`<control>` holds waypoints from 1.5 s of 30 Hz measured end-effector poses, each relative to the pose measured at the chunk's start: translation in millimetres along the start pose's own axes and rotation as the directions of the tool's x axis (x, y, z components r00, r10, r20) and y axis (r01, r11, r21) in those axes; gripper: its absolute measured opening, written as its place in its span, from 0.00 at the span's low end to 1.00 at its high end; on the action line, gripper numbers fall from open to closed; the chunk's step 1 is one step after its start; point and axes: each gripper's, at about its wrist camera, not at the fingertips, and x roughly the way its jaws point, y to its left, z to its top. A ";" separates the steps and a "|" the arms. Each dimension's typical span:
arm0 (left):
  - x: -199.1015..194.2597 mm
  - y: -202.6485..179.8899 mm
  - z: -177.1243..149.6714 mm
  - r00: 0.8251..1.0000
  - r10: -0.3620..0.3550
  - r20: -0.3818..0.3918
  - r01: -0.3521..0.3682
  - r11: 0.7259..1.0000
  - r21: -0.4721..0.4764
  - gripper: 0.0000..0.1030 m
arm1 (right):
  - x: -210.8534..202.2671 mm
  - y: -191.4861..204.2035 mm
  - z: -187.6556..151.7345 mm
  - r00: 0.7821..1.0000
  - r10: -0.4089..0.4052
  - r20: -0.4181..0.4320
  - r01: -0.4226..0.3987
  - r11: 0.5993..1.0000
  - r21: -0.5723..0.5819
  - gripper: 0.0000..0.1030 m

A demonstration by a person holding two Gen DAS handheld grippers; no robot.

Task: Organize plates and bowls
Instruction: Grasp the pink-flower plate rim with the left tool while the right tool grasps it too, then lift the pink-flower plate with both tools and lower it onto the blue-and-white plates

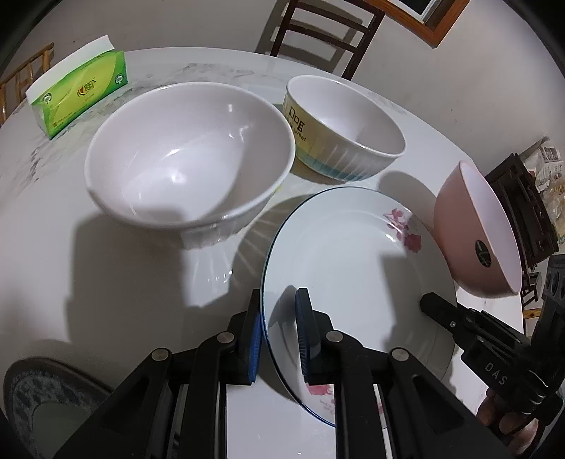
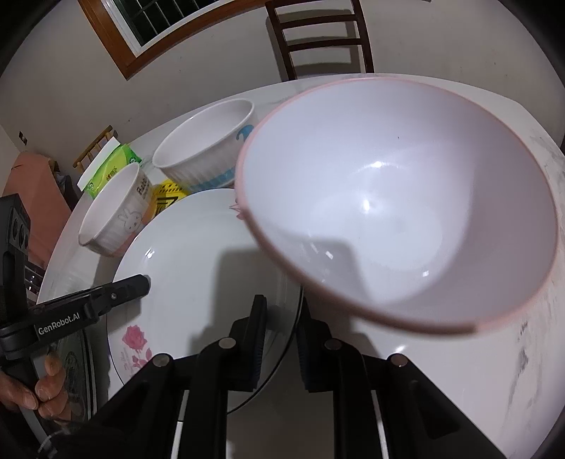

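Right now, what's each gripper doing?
Left gripper: closed on the rim of the white flowered plate.
Right gripper: closed on the rim of the tilted pink bowl.

Tilted pink bowl (image 2: 399,201) apparently above flowered plate (image 1: 353,254), bowls behind.

Glossy, seemingly ceramic plate (image 1: 353,254); wooden chair (image 1: 317,31).

A home dining room. Beyond the tongs, bowls (image 1: 190,155) and a tissue pack (image 1: 83,93) sit on a round marble-look table (image 1: 106,282). Farther off stand a dark wooden chair (image 2: 319,39) and a wood-framed window (image 2: 148,28).
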 end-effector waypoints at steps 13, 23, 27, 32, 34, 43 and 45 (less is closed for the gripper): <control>-10.4 -9.5 -8.2 1.000 0.013 0.007 -0.013 1.000 0.026 0.13 | -20.6 6.2 -18.0 1.000 0.001 0.012 -0.001 1.000 -0.005 0.16; -28.0 -5.8 -17.7 1.000 0.004 0.031 -0.004 1.000 0.025 0.13 | -37.8 16.0 -25.7 0.999 0.003 0.039 -0.003 1.000 -0.019 0.16; -39.7 -1.7 -22.9 0.999 0.000 0.046 -0.001 1.000 0.016 0.13 | -45.5 26.3 -28.4 0.999 0.007 0.054 -0.005 0.999 -0.038 0.16; -58.4 7.4 -31.4 0.998 0.001 0.069 -0.001 1.000 0.004 0.13 | -58.1 39.1 -34.5 0.998 0.019 0.065 -0.015 0.998 -0.058 0.16; -64.6 11.5 -35.4 0.997 0.002 0.074 -0.002 1.000 0.000 0.13 | -62.4 44.3 -37.0 0.997 0.024 0.067 -0.019 0.998 -0.068 0.16; -97.6 42.1 -55.1 0.994 0.015 0.106 -0.011 0.999 -0.037 0.12 | -71.5 82.1 -50.0 0.996 0.054 0.066 -0.046 0.992 -0.121 0.16; -105.2 51.5 -59.9 0.993 0.022 0.113 -0.016 0.999 -0.048 0.12 | -71.4 92.6 -52.4 0.996 0.066 0.063 -0.057 0.990 -0.133 0.16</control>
